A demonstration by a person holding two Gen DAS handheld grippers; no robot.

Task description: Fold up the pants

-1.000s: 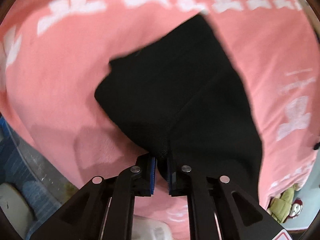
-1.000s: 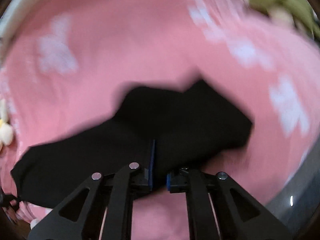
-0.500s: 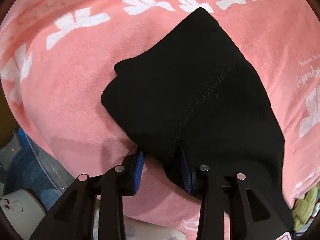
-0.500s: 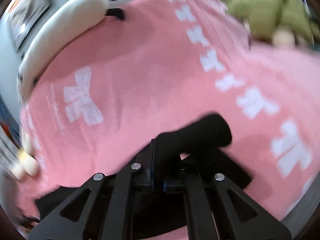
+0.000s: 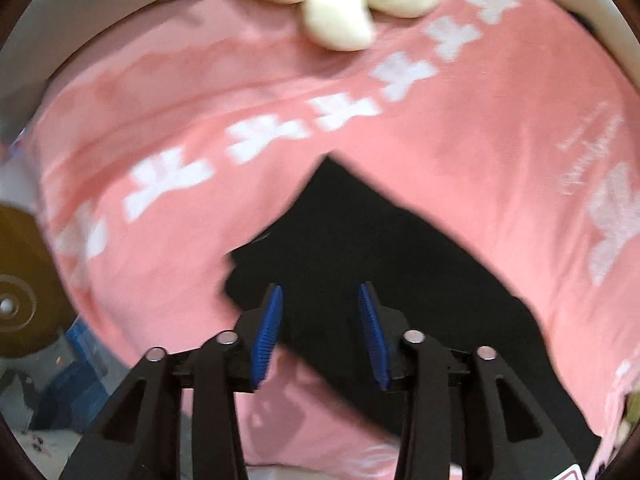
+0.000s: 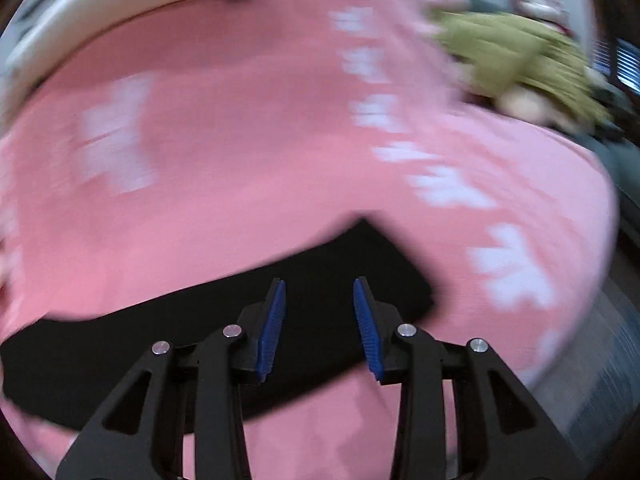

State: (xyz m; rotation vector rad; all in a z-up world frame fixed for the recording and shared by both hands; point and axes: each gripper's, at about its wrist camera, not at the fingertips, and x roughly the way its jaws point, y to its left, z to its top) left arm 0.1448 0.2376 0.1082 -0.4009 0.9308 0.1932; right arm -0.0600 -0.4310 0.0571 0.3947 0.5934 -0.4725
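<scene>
- On the pink blanket (image 5: 500, 152) there is white cursive writing near its right edge in the left wrist view, too blurred to read; rows of white blocky motifs (image 5: 264, 136) run across the cloth, and they look like shapes more than letters
- The black pants (image 5: 384, 264) lie flat on that blanket, folded into a long band; in the left wrist view the band runs from a pointed corner in the middle down toward the lower right
- In the right wrist view the same pants (image 6: 200, 320) stretch from the left edge across to a blunt, rounded end at the right of centre — the long axis goes roughly side to side there
- The left gripper (image 5: 320, 332) tilts steeply down over the near edge of the pants; its jaws have just been opening and now stand apart, with the blue pads (image 5: 266, 336) clear of the cloth and nothing pinched between them
- The right gripper (image 6: 320, 328) slants down less steeply above the blunt end; its jaws have also just been opening, and the pads (image 6: 272, 328) show a clear gap with only the fabric lying below
- A cream plush toy (image 5: 340, 4) sits at the far edge of the blanket, and a green plush toy (image 6: 516, 52) lies at its upper right corner in the right wrist view — both well apart from the pants
</scene>
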